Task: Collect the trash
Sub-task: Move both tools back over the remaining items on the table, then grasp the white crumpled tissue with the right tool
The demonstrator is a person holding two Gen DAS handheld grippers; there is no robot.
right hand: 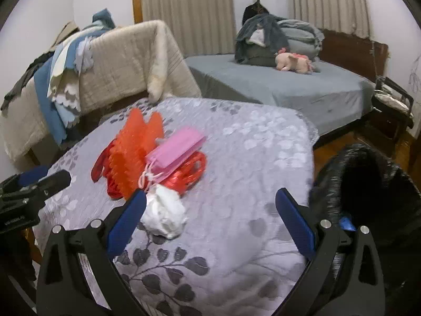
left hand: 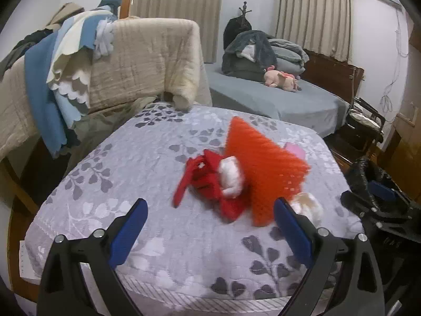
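A pile of trash lies on the leaf-patterned table [left hand: 147, 163]: an orange mesh sheet [left hand: 259, 163], a crumpled red bag [left hand: 208, 181] with a white tissue wad [left hand: 231, 176] on it, and a second white wad [left hand: 309, 205]. In the right wrist view the orange mesh [right hand: 134, 147], a pink packet [right hand: 179, 147], the red bag [right hand: 189, 171] and a white tissue wad [right hand: 164, 214] show. My left gripper [left hand: 210, 210] is open and empty just short of the pile. My right gripper [right hand: 210, 202] is open and empty, its left finger beside the white wad.
A black trash bag [right hand: 368, 184] stands open at the table's right edge; it also shows in the left wrist view [left hand: 373, 179]. A chair draped with blankets [left hand: 136, 60] stands behind the table. A grey bed [right hand: 276, 84] with folded bedding and a pink plush toy [right hand: 292, 63] is beyond.
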